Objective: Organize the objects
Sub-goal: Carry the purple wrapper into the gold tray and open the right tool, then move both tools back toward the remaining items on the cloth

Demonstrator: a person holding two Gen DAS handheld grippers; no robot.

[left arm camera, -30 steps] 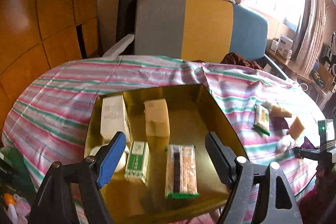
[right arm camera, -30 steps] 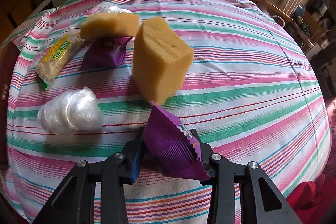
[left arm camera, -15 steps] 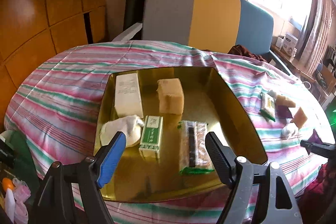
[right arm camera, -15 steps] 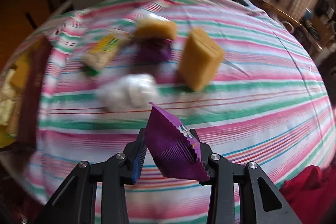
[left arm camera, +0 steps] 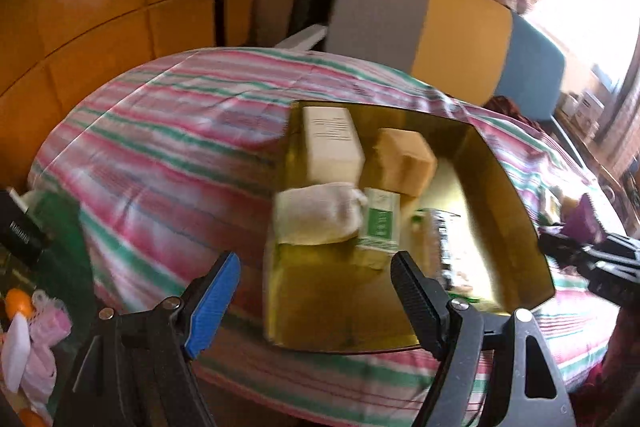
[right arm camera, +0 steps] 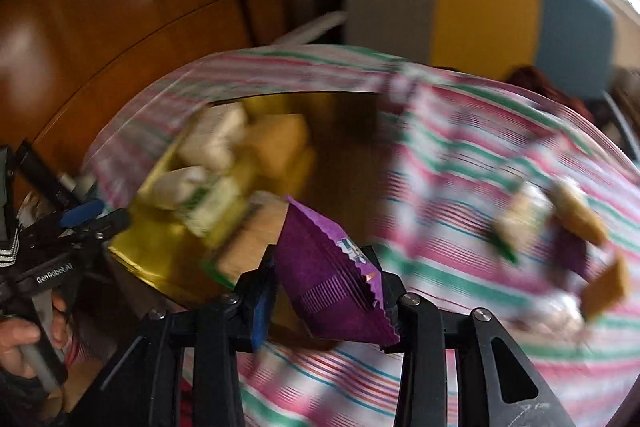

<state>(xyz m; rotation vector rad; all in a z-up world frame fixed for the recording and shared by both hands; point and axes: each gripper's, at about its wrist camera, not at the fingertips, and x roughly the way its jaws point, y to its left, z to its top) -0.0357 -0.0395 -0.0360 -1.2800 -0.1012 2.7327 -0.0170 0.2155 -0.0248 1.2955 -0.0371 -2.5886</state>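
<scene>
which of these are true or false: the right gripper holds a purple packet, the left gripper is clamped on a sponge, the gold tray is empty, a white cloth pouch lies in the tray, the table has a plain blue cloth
1. The right gripper holds a crinkle-edged purple snack packet. True.
2. The left gripper is clamped on a sponge. False: its jaws stand open with nothing between them.
3. The shiny gold tray is empty. False: it holds a white carton, a yellow sponge block and more.
4. A white cloth pouch lies in the tray. True.
5. The table has a plain blue cloth. False: the tablecloth is striped pink, green and white.
</scene>
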